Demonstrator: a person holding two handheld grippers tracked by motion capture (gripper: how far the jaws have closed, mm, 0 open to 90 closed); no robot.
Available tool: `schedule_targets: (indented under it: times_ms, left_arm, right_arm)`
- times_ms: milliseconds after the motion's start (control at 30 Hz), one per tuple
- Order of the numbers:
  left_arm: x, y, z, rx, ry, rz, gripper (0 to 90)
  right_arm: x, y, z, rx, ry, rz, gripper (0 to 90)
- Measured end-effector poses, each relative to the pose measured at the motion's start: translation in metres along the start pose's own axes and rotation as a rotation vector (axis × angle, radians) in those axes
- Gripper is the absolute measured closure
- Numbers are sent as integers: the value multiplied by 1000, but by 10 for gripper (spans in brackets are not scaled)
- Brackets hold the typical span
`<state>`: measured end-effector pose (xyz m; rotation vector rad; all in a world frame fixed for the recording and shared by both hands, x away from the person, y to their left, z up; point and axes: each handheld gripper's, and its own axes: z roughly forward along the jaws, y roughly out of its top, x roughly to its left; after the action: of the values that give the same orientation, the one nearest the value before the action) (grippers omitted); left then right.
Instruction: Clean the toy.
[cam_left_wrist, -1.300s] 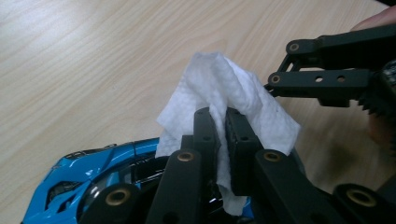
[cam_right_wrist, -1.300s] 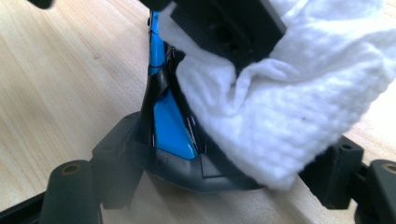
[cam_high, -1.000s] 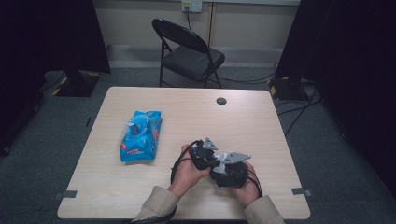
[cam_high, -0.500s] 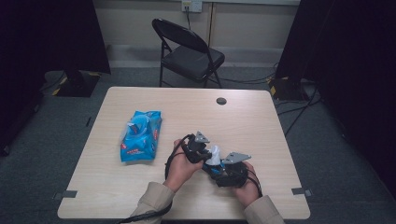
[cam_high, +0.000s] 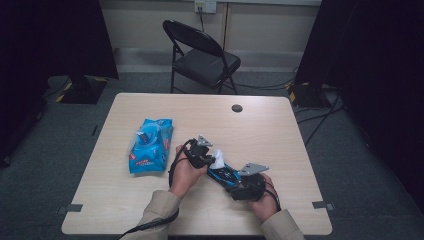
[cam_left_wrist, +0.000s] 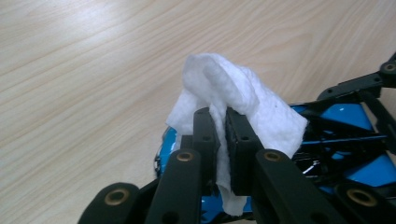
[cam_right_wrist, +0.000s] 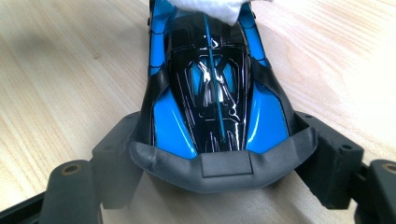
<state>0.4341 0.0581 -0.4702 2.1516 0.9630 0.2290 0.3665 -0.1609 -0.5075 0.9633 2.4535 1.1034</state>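
Observation:
A blue and black toy car (cam_high: 223, 173) lies low over the table, its rear clamped between the pads of my right gripper (cam_high: 233, 177). In the right gripper view the car (cam_right_wrist: 210, 93) points away from my right gripper (cam_right_wrist: 219, 164), whose pads press on both of its flanks. My left gripper (cam_high: 213, 159) is shut on a crumpled white wipe (cam_high: 218, 158) at the car's nose. The left gripper view shows the wipe (cam_left_wrist: 219, 88) pinched in my left gripper (cam_left_wrist: 220, 125), draped over the car (cam_left_wrist: 355, 116). The wipe (cam_right_wrist: 210, 8) covers the car's front tip.
A blue pack of wipes (cam_high: 150, 145) lies to the left on the wooden table (cam_high: 270, 135). A small black round cap (cam_high: 237, 108) sits near the far edge. A black folding chair (cam_high: 200, 55) stands beyond the table.
My left gripper has slid the wipe up and to the left along the car, toward its nose. The right gripper and the car have stayed put.

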Motion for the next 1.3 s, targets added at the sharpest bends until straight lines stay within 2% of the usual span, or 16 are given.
schedule_targets:
  times_ms: [167, 333, 433, 533, 633, 967, 1300]
  left_arm:
    - [8, -3, 0, -3, 16, -15, 842]
    - [11, -4, -1, -4, 25, -18, 842]
    - [12, -4, -1, -6, 28, -37, 843]
    - [14, -4, -1, -3, 36, -39, 843]
    - [18, -5, -1, -6, 29, -55, 843]
    - [25, -8, -3, -1, 48, -66, 844]
    - [31, -13, -9, 36, 80, -69, 845]
  right_arm:
    - [0, 0, 0, 0, 0, 0, 241]
    - [0, 0, 0, 0, 0, 0, 241]
    - [0, 0, 0, 0, 0, 0, 241]
    - [0, 0, 0, 0, 0, 0, 241]
    - [0, 0, 0, 0, 0, 0, 241]
    - [0, 0, 0, 0, 0, 0, 241]
    - [0, 0, 0, 0, 0, -1, 241]
